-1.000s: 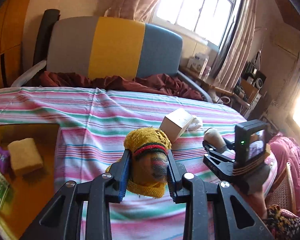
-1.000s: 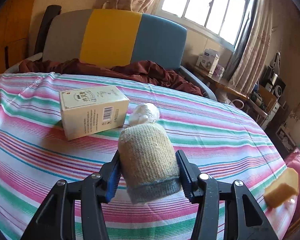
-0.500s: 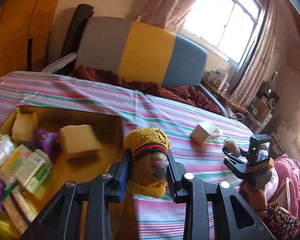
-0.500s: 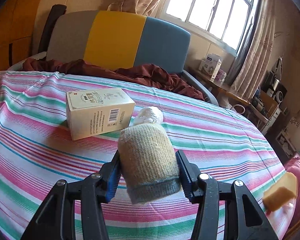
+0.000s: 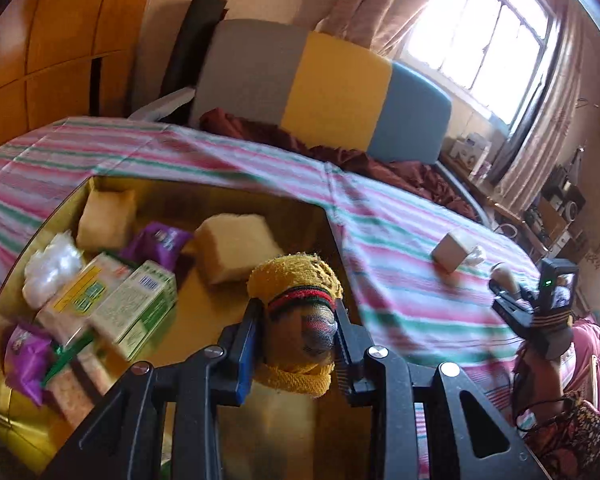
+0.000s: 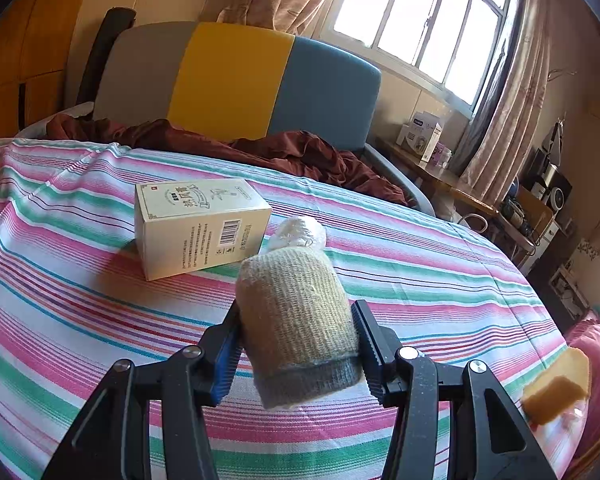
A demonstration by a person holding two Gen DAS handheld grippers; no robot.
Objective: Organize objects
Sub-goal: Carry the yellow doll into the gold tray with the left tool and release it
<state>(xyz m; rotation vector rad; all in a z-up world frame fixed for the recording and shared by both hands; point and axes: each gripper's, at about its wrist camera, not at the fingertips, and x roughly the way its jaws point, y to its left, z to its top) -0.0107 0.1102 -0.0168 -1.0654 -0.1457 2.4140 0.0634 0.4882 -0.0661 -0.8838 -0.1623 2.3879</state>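
Because the yellow tray (image 5: 56, 432) gathers the sorted items, the left gripper (image 5: 296, 344), clamped on a mustard knit sock roll (image 5: 296, 280), hangs above the tray's near-right part, while the right gripper (image 6: 296, 344), well right of the tray, clamps a beige sock roll (image 6: 296, 312) over the striped bedsheet (image 6: 420, 272).

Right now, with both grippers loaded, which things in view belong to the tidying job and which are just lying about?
Part of the job:
- mustard rolled sock in the left gripper
- beige rolled sock in the right gripper
- yellow bin of sorted items
- cream carton and white wrapped bundle on the bed

Just lying about:
- maroon blanket
- headboard
- box on the windowsill
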